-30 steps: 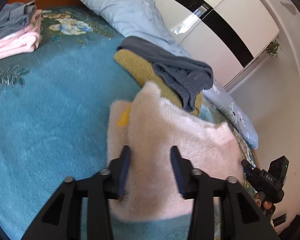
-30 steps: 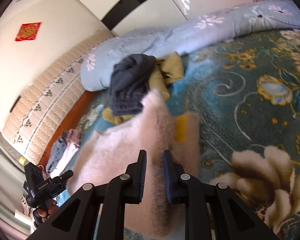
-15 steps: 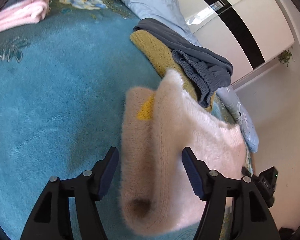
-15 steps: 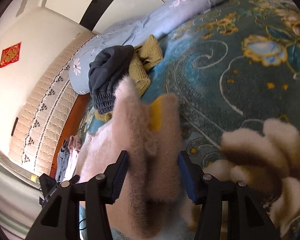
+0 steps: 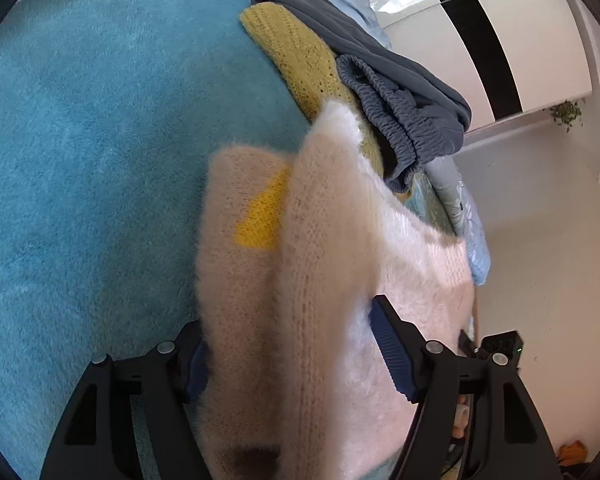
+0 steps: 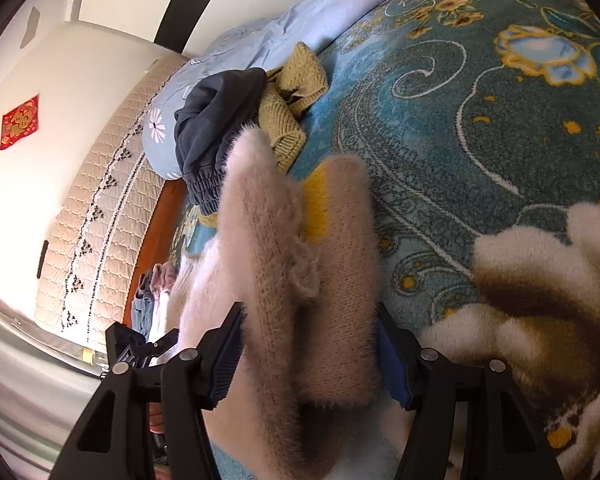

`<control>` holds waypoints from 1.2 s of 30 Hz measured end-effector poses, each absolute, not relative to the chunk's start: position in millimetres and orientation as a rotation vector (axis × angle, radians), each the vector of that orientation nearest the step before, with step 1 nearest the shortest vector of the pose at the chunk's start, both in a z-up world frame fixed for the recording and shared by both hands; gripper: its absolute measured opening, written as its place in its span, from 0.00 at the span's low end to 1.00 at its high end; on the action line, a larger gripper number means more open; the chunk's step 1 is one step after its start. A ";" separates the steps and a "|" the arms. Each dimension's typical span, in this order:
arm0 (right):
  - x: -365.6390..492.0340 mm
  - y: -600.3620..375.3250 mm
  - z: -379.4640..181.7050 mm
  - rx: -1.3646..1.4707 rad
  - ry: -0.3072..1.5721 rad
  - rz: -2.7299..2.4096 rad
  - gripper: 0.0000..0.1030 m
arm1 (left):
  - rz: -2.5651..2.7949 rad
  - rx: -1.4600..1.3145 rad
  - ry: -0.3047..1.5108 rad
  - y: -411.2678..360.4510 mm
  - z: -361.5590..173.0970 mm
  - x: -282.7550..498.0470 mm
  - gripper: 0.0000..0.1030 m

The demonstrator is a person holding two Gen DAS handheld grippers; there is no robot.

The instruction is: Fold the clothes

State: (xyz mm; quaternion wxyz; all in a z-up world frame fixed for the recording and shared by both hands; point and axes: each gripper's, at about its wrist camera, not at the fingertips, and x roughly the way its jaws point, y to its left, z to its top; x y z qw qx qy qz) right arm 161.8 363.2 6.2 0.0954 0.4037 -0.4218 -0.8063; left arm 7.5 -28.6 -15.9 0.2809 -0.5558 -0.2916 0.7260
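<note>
Bed (image 5: 80, 140): teal blanket. Sweater (image 5: 300, 280): fuzzy pink, doubled over on bed, long axis running away from both grippers. Left gripper (image 5: 288, 356), right gripper (image 6: 310, 364): jaws spread, straddling its near end, equally close.

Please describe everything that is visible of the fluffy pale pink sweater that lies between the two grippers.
The pale pink sweater is a fuzzy, long-haired knit with a yellow patch showing in one fold. It lies bunched on the teal blanket, with a ridge standing up along its middle. Its far end reaches the mustard knit and the grey garment. The left gripper and right gripper are both open, with the sweater between their fingers.
</note>
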 end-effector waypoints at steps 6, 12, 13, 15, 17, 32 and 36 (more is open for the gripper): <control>159.7 363.8 5.4 1.179 -1.273 -2.380 0.63 | 1.963 -1.474 -0.752 -21.6 -13.2 9.2 0.70; 158.7 360.6 8.1 1.169 -1.233 -2.387 0.61 | 1.974 -1.447 -0.747 -20.2 -10.4 19.0 0.70; 159.4 361.7 8.3 1.159 -1.241 -2.381 0.61 | 1.985 -1.441 -0.723 -17.9 -8.7 20.8 0.69; 160.8 363.9 8.5 1.140 -1.258 -2.371 0.53 | 2.005 -1.433 -0.692 -15.1 -6.4 23.4 0.67; 162.2 366.2 8.0 1.126 -1.277 -2.371 0.49 | 2.011 -1.420 -0.702 -17.3 -6.3 24.7 0.61; 174.6 352.5 26.2 1.060 -1.231 -2.431 0.38 | 2.057 -1.313 -0.656 -26.5 15.8 41.3 0.35; 180.2 344.6 35.4 1.028 -1.245 -2.447 0.37 | 2.054 -1.300 -0.651 -32.9 24.5 44.3 0.33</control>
